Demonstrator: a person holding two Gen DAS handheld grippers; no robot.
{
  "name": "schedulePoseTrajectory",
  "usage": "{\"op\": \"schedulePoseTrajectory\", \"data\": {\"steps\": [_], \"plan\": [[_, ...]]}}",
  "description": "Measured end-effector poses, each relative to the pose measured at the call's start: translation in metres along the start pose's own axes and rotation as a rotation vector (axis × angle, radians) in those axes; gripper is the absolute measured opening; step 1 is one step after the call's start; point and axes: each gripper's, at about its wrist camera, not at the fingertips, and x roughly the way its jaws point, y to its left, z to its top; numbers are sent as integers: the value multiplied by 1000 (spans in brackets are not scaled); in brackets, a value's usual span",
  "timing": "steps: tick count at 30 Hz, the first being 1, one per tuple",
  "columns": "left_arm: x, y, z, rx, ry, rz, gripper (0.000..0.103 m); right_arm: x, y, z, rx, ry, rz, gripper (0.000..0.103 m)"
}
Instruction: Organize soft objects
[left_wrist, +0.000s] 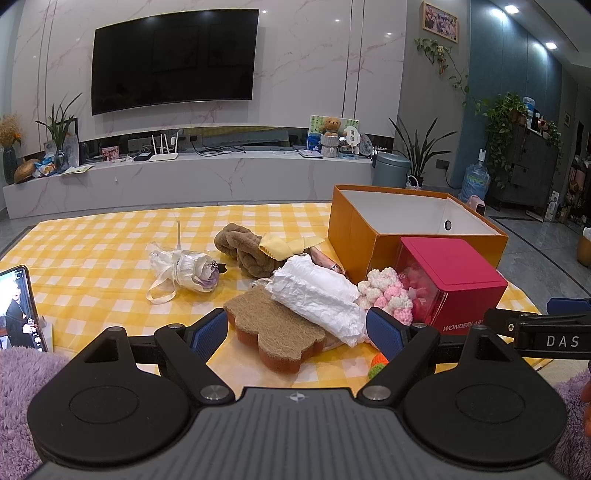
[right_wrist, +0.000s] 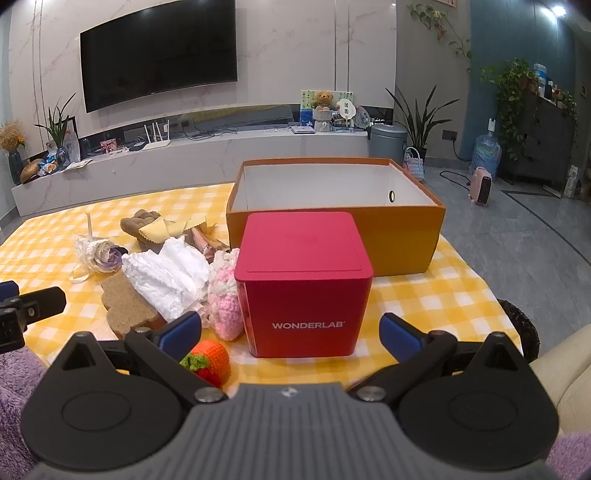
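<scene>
Home living room. Large wall-mounted TV (left_wrist: 173, 59) on far marble-look wall. Long low media shelf (left_wrist: 192, 173) beneath, carrying router (left_wrist: 164, 151), teddy bear (left_wrist: 331, 127), photos, clutter. Potted plants far left and right, trailing vine (left_wrist: 443, 59) by framed picture (left_wrist: 440, 21). Water jug (left_wrist: 476, 181) and dark cabinet (left_wrist: 532, 166) far right. Near: yellow checked cloth (left_wrist: 92, 243), purple fuzzy fabric (left_wrist: 14, 387).

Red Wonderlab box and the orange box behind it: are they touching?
Cannot tell. In the right wrist view the red box overlaps the orange box, hiding any gap; the left wrist view shows no clear seam either.
</scene>
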Motion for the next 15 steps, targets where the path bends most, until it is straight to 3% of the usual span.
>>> {"op": "schedulePoseTrajectory", "data": {"steps": [15], "plan": [[0,0,0,-1,2,0,99,2,-1,-1,7,16,-4,101]]}}
